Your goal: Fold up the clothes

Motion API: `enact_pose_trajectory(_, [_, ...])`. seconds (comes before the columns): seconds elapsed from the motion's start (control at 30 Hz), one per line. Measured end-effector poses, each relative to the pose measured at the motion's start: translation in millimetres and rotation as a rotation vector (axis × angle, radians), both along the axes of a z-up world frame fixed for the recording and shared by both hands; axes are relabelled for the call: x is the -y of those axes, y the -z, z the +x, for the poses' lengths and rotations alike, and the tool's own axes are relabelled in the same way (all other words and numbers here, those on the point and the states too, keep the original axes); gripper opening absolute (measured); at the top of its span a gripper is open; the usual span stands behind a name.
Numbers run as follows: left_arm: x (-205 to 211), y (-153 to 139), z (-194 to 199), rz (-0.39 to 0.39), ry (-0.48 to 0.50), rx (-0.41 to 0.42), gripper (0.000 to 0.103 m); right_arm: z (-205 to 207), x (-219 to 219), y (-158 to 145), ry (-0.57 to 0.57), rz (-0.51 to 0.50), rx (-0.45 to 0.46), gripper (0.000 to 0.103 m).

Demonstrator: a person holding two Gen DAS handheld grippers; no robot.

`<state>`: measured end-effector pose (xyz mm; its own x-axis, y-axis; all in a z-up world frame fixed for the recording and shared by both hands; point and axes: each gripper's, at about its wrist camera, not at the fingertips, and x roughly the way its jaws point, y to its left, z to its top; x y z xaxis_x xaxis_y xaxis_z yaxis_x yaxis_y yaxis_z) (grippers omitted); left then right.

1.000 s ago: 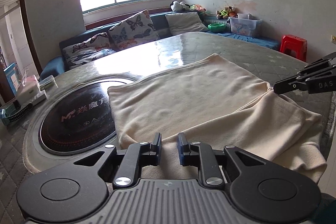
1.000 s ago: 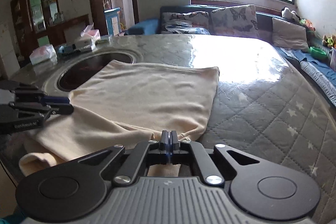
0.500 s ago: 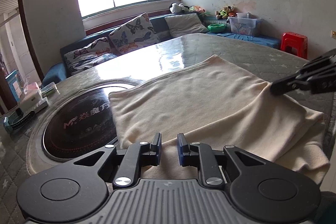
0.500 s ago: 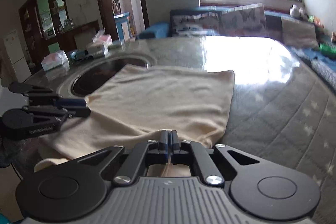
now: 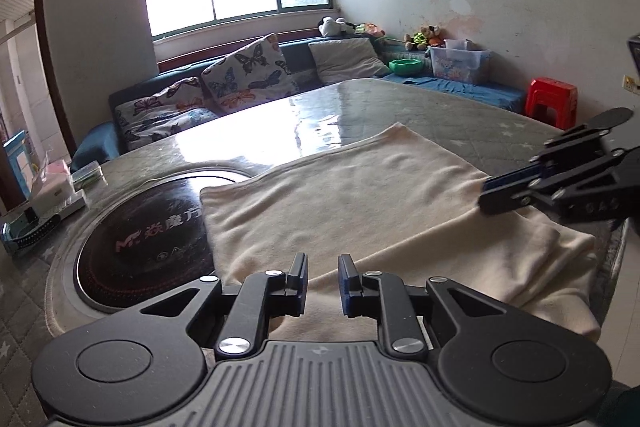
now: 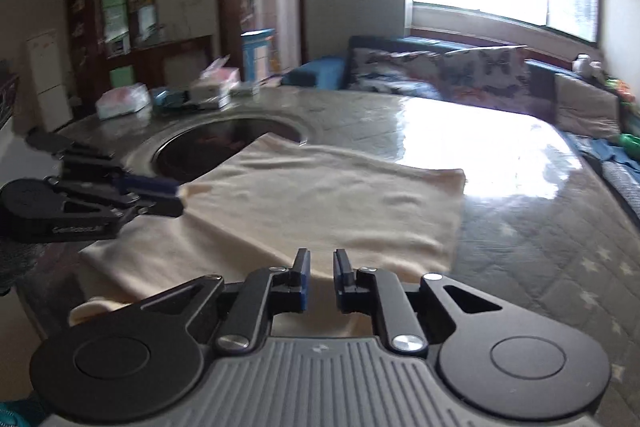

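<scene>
Stool shows leftward only.

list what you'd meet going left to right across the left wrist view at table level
tissue box → black round hotplate → cream garment → right gripper at the garment's right edge, jaws opening
</scene>
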<state>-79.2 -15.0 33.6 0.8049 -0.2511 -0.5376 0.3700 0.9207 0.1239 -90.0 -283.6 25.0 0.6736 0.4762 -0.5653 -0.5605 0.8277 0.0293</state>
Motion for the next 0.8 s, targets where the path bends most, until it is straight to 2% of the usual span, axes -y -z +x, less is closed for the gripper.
enact_pose_trajectory(0.1, [0, 6, -4, 0.020, 0.009, -0.010, 0.019, 1, -12, 9, -0.061, -0.037, -0.004, 0.028])
enact_pose_trajectory(0.2, [-4, 13, -11, 0.035, 0.005, -0.023, 0.019, -1, -10, 19, -0.080, -0.067, -0.033, 0.029])
enact_pose_trajectory(0.33, [-8, 10, -24, 0.042, 0.021, -0.014, 0.019, -16, -4, 15, -0.105, -0.090, -0.011, 0.035])
enact_pose_trajectory(0.47, [-1, 9, -37, 0.051, 0.073, 0.001, 0.020, -34, -2, 8, -0.149, -0.116, 0.021, 0.035])
enact_pose_trajectory(0.67, [2, 20, -57, 0.112, 0.098, 0.015, 0.020, -39, -1, 17, -0.165, -0.134, -0.008, 0.035])
enact_pose_trajectory(0.8, [-6, 10, -64, 0.076, 0.053, 0.035, 0.022, -44, 0, 6, -0.170, -0.138, 0.017, 0.035])
